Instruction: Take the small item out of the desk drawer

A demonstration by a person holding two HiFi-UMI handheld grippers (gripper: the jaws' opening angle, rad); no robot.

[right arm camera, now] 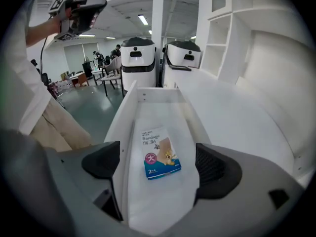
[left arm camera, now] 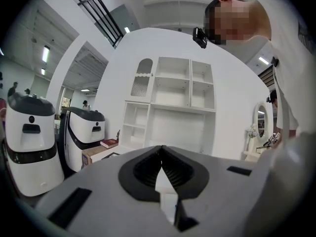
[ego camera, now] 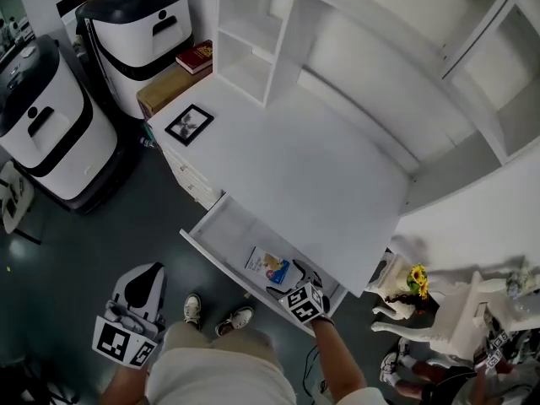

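Observation:
A small blue-and-white bandage box [ego camera: 268, 267] [right arm camera: 159, 152] lies flat on the floor of the pulled-out white desk drawer [ego camera: 221, 226] [right arm camera: 148, 100]. My right gripper [ego camera: 299, 287] [right arm camera: 157, 166] hovers over the drawer's near end, open, its dark pads [right arm camera: 213, 167] standing either side of the box without touching it. My left gripper [ego camera: 135, 306] [left arm camera: 162, 172] is held away from the desk at the lower left, over the floor, and is shut with nothing between its pads. In the right gripper view the left gripper [right arm camera: 81, 11] shows raised at the top left.
The white desk [ego camera: 295, 159] carries a black picture frame [ego camera: 189, 123]. White shelving [ego camera: 253, 32] rises behind it. Two white-and-black machines [ego camera: 46, 116] [ego camera: 139, 32] stand to the left beside a cardboard box with a red book [ego camera: 196, 56]. A white horse figurine with a sunflower [ego camera: 413, 298] sits at right.

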